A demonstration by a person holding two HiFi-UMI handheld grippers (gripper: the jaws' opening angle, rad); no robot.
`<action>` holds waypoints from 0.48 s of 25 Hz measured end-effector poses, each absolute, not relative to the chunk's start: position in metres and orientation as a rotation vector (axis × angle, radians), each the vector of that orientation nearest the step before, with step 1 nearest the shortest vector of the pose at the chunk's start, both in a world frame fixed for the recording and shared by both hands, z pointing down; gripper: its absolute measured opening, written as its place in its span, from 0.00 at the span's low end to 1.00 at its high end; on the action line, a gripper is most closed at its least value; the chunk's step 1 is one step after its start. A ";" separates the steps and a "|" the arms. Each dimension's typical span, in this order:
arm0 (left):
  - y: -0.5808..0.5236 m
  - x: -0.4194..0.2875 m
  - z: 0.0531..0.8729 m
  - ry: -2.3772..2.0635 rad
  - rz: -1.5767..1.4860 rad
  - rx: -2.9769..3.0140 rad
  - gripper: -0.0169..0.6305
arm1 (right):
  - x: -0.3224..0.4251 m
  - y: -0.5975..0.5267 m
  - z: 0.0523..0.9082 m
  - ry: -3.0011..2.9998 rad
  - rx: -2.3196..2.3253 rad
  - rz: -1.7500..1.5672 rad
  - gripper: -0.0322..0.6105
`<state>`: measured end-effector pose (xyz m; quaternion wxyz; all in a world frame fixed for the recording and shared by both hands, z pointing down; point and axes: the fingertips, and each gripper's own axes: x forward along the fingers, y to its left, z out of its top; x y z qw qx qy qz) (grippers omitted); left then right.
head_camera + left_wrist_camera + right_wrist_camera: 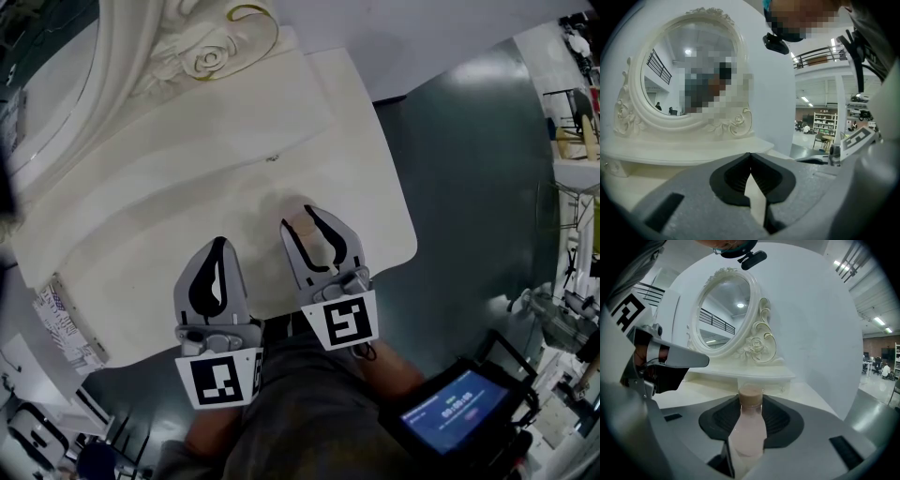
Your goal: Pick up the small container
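The small container (749,427) is a pale pink bottle with a tan cap, and it stands upright between the jaws of my right gripper (750,404). The dark pads press on its sides, so that gripper is shut on it. From the head view, the right gripper (300,220) hangs over the front part of the white dressing table (375,216), and the container (306,231) shows only as a pale sliver between the jaws. My left gripper (220,244) sits beside it to the left. Its jaws (750,157) meet at the tips with nothing held.
An ornate white mirror (202,52) stands on a raised shelf (187,141) at the back of the table. The table's right edge (403,225) drops to a dark floor. A device with a blue screen (457,410) is at lower right.
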<state>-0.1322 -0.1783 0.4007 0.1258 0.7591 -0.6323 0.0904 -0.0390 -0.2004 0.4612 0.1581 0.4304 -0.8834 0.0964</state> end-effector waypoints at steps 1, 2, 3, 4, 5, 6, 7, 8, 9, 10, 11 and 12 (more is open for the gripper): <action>-0.179 -0.132 0.399 -1.845 0.260 2.213 0.05 | -0.039 -0.201 0.459 -2.531 1.234 0.274 0.27; -0.179 -0.132 0.397 -1.850 0.254 2.216 0.05 | -0.039 -0.202 0.456 -2.538 1.237 0.272 0.27; -0.179 -0.132 0.394 -1.855 0.246 2.222 0.05 | -0.039 -0.203 0.453 -2.545 1.240 0.270 0.27; -0.179 -0.131 0.391 -1.861 0.237 2.228 0.05 | -0.038 -0.203 0.449 -2.551 1.242 0.265 0.27; -0.179 -0.131 0.387 -1.867 0.227 2.237 0.05 | -0.038 -0.203 0.445 -2.557 1.243 0.259 0.27; -0.179 -0.130 0.383 -1.874 0.216 2.247 0.05 | -0.038 -0.203 0.440 -2.563 1.245 0.253 0.27; -0.178 -0.130 0.379 -1.878 0.212 2.254 0.05 | -0.038 -0.203 0.435 -2.569 1.249 0.249 0.27; -0.177 -0.130 0.375 -1.879 0.216 2.253 0.05 | -0.037 -0.203 0.430 -2.576 1.253 0.246 0.27; -0.175 -0.130 0.372 -1.878 0.224 2.248 0.05 | -0.036 -0.203 0.424 -2.583 1.258 0.242 0.27; -0.174 -0.130 0.369 -1.881 0.228 2.246 0.05 | -0.035 -0.202 0.418 -2.590 1.262 0.237 0.27; -0.173 -0.130 0.365 -1.887 0.227 2.246 0.05 | -0.034 -0.202 0.412 -2.596 1.266 0.231 0.27; -0.172 -0.130 0.360 -1.894 0.223 2.248 0.05 | -0.033 -0.202 0.406 -2.602 1.271 0.223 0.27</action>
